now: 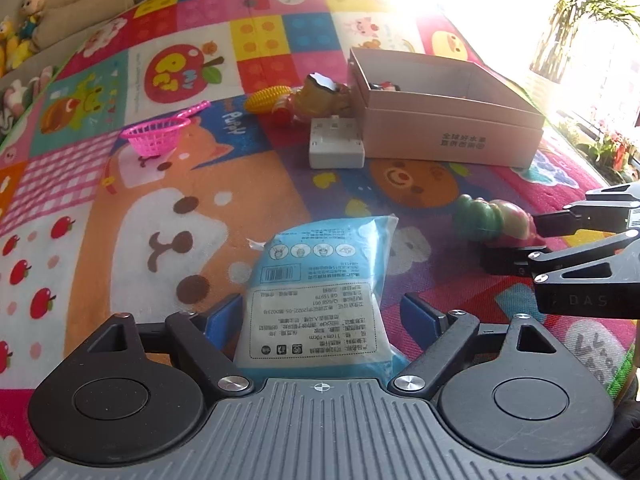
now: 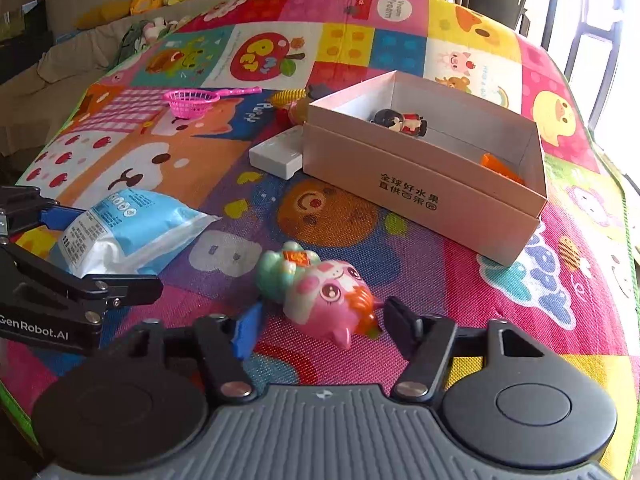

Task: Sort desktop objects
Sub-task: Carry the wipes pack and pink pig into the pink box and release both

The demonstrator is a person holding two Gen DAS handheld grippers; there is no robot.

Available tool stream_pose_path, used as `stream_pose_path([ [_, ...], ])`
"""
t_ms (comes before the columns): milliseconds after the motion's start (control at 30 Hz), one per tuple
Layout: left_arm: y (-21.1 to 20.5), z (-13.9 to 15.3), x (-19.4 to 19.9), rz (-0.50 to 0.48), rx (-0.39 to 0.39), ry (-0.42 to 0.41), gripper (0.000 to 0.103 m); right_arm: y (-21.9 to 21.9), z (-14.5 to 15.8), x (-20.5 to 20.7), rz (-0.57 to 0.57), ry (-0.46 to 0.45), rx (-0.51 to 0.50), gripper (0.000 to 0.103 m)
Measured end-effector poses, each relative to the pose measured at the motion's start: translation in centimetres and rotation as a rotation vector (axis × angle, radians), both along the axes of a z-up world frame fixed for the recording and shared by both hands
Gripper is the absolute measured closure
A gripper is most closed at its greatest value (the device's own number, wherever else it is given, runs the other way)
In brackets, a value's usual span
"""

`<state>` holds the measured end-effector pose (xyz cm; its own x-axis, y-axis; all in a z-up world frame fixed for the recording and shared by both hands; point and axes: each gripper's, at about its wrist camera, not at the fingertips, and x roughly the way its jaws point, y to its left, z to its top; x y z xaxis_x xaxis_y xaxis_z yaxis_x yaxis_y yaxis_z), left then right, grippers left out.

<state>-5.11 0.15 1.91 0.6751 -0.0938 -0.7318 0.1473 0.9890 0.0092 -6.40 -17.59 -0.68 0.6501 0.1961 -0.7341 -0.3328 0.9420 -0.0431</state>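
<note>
Pink pig figurine (image 2: 324, 292), lying on its side on the patterned play mat (image 2: 460, 288), sits between the fingers of the right gripper (image 2: 316, 326), whose jaws stand apart around its head; contact cannot be told. Blue-and-white tissue packet (image 1: 316, 280) lies between the spread jaws of the left gripper (image 1: 320, 320), pads clear of it. Pink cardboard box (image 2: 420, 188) stands beyond, holding a small doll (image 2: 400, 122).

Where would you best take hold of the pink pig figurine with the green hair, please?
Probably across the head of the pink pig figurine, coming from its near end. It lies on its side on the mat, head toward the right tongs, whose pads already flank the head.
</note>
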Motion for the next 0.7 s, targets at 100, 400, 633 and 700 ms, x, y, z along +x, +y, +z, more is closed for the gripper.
stream_pose_path([
  [100, -0.3, 0.2, -0.4, -0.016, 0.018, -0.008, 0.036, -0.5, 0.3, -0.5, 0.012, 0.015, 0.012, 0.059],
  [400, -4.6, 8.3, -2.4, -0.196, 0.124, -0.328, 0.039, -3.6, 9.1, -3.8, 0.074, -0.149, 0.034, 0.064],
  [633, -9.0, 11.5, 4.5, -0.259, 0.129, -0.467, 0.039, -5.9, 18.0, -0.6, 0.018, -0.383, 0.052, 0.064],
  [700, -10.3, 10.5, 7.3, -0.27, 0.129, -0.469, 0.038, -6.2, 18.4, 1.6, -0.007, -0.391, 0.046, 0.064],
])
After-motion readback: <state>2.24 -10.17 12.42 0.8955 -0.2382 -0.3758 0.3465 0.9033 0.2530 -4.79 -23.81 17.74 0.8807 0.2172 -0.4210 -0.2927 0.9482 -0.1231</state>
